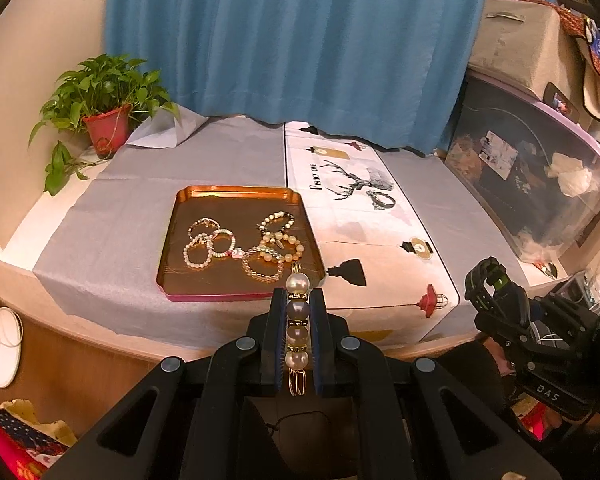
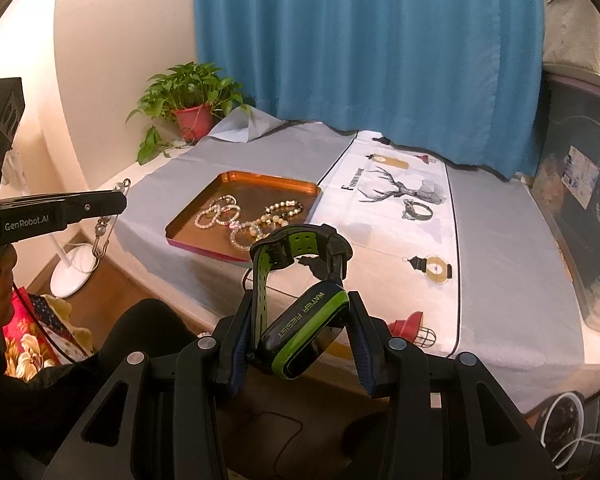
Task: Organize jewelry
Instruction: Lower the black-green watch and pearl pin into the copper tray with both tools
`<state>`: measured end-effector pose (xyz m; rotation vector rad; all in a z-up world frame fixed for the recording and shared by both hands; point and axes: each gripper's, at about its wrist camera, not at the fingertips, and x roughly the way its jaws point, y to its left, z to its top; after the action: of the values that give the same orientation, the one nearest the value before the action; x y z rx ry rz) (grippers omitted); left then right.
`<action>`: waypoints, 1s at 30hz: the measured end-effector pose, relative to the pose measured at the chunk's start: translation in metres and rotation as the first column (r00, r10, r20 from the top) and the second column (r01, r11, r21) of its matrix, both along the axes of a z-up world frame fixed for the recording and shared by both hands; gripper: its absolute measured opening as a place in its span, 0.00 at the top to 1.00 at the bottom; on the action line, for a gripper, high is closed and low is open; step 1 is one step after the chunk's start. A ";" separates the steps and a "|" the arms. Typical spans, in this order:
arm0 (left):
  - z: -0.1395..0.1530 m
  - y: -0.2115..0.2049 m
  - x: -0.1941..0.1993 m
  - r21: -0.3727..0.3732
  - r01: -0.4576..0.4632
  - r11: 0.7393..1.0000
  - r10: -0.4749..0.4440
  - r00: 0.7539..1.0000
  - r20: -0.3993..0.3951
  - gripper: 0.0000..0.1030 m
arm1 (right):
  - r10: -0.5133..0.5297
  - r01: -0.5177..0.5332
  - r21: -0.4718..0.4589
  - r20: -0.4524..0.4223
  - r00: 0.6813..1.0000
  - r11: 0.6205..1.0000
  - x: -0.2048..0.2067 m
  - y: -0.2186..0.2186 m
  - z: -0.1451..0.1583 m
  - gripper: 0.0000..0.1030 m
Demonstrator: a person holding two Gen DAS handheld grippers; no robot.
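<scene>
Watch [image 2: 300, 320] clamped in right hand-held gripper [image 2: 296, 300], left view blurs it

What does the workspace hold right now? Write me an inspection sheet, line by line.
Surface: grey cloth with a white deer-print runner.
Job's things: beaded bracelets in the copper tray; metal bangle on the runner.
Clutter: nothing seen.
Grippers: left gripper shut on a pearl-bead pin; right gripper shut on a black-and-green watch.
Cables: nothing seen on the cloth.
Surroundings: blue curtain, potted plant.
</scene>
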<state>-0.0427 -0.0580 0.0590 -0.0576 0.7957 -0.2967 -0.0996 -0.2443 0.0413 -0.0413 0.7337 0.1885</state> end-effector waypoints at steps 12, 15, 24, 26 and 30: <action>-0.013 0.014 0.040 -0.001 -0.031 1.000 0.031 0.999 -0.029 0.92 | 0.038 -0.038 -0.001 -0.034 0.999 0.999 0.046 0.014 -0.011 0.57; -0.017 0.016 0.052 -0.001 -0.033 0.999 0.033 0.999 -0.033 0.92 | 0.047 -0.047 0.000 -0.041 0.998 0.999 0.059 0.018 -0.014 0.57; -0.030 0.028 0.096 0.005 -0.054 0.999 0.054 0.997 -0.052 0.92 | 0.091 -0.091 0.006 -0.055 0.994 0.996 0.104 0.036 -0.025 0.57; -0.036 0.029 0.107 0.007 -0.055 0.998 0.055 0.997 -0.062 0.92 | 0.101 -0.100 0.009 -0.059 0.993 0.995 0.116 0.041 -0.029 0.57; -0.048 0.029 0.133 0.029 -0.051 0.998 0.054 0.996 -0.074 0.92 | 0.120 -0.119 0.023 -0.068 0.990 0.993 0.145 0.050 -0.039 0.57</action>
<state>0.0899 -0.0295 0.0105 -0.0640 0.8711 -0.2349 0.0458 -0.1941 0.0020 -0.0613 0.7987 0.3125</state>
